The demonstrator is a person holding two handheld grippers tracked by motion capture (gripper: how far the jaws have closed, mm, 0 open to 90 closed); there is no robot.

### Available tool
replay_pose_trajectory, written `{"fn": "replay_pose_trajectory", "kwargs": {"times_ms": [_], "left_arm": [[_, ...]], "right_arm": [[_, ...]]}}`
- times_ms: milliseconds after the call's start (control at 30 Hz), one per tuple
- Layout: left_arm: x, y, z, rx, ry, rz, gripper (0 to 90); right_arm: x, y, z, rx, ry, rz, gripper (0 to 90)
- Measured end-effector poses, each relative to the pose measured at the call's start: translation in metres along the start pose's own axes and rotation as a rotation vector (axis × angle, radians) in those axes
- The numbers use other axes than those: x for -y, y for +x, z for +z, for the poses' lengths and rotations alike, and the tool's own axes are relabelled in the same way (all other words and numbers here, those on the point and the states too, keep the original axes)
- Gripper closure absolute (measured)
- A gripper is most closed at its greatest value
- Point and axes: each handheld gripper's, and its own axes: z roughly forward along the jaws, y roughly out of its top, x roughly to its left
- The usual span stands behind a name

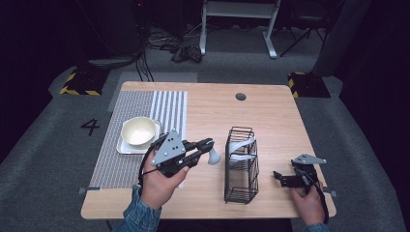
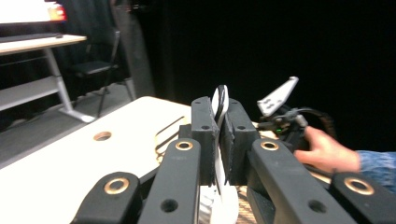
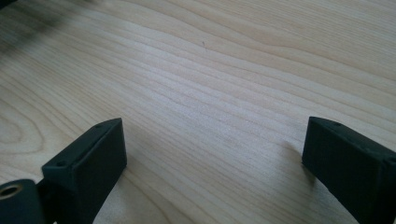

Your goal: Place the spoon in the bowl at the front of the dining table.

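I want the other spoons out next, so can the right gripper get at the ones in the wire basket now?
Probably yes. The right gripper sits open and empty on the table beside the wire basket, whose top is open, with the spoons leaning inside.

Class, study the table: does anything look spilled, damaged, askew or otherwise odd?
Nothing stands out. The bowl sits upright on its plate, the wire basket stands upright holding white spoons, and the left gripper grips a white spoon cleanly.

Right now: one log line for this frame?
left gripper: shut on spoon, between bowl and basket | right gripper: open, idle over table | spoons in basket: yes
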Motion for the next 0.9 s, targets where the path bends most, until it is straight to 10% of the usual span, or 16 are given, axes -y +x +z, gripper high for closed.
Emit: {"fn": "replay_pose_trajectory", "kwargs": {"times_ms": [900], "left_arm": [[0.026, 0.062, -0.031, -0.363, 0.018, -0.07, 84.9]], "right_arm": [[0.0, 0.0, 0.0, 0.0, 0.0, 0.001, 6.4]]}}
